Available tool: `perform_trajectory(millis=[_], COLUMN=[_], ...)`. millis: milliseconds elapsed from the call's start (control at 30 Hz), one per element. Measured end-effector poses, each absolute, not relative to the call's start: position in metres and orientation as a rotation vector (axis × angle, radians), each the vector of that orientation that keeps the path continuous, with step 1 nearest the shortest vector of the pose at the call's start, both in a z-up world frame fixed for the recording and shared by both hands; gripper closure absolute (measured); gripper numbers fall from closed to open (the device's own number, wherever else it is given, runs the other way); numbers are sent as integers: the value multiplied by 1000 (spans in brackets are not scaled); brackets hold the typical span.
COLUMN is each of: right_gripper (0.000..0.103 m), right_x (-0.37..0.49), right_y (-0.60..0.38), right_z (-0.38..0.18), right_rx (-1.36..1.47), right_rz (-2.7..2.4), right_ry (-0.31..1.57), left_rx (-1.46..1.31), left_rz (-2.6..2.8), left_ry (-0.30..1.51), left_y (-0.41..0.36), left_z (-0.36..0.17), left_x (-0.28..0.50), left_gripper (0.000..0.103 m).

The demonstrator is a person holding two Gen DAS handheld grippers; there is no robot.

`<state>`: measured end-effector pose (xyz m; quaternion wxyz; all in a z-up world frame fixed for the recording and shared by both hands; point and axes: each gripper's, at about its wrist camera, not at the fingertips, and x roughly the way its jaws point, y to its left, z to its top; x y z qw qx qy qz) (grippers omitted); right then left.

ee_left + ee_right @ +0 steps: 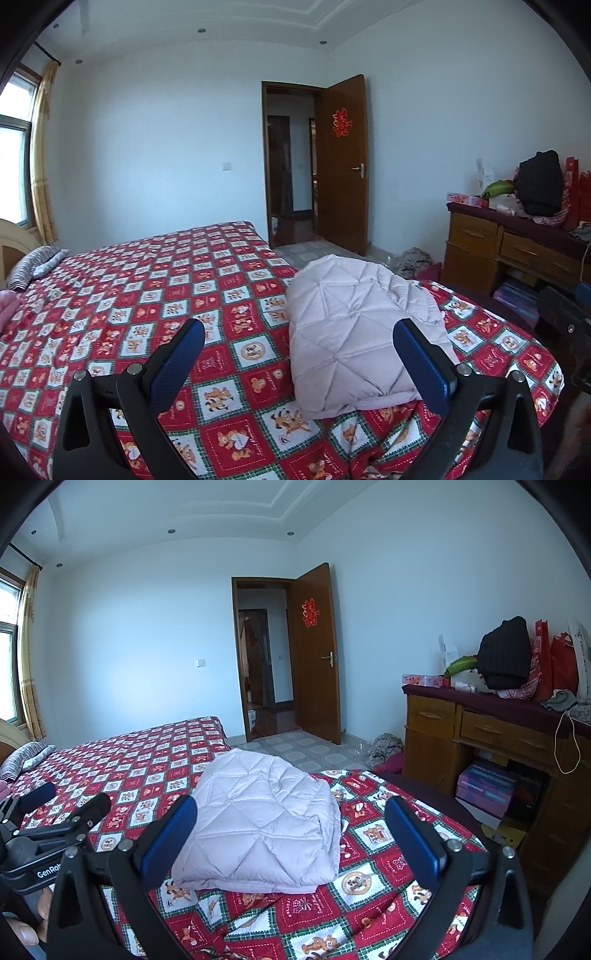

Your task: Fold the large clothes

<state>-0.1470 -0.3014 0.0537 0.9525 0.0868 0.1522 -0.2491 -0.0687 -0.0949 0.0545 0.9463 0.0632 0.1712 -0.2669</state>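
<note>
Folded quilted jacket (262, 823) ahead, apparently untouched, right gripper (291, 834) spread

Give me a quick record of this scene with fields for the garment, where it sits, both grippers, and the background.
garment: pale pink quilted jacket, folded into a compact bundle
surface: bed with red cartoon-check sheet, jacket near its foot corner
left gripper: open, holding nothing, back from the jacket
right gripper: open, holding nothing
background: open wooden door; wooden dresser piled with bags and clothes
</note>
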Motion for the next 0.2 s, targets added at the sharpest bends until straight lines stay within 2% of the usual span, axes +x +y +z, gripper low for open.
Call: perform_trajectory(millis=[200], right_gripper=[0], right_x=[-143], right_y=[-305], right_z=[49], right_rx=[168], right_rz=[-515], right_ry=[321], left_rx=[135], left_rz=[-515], left_ry=[357], left_y=[-94], left_z=[51], left_x=[-60], left_gripper=[1])
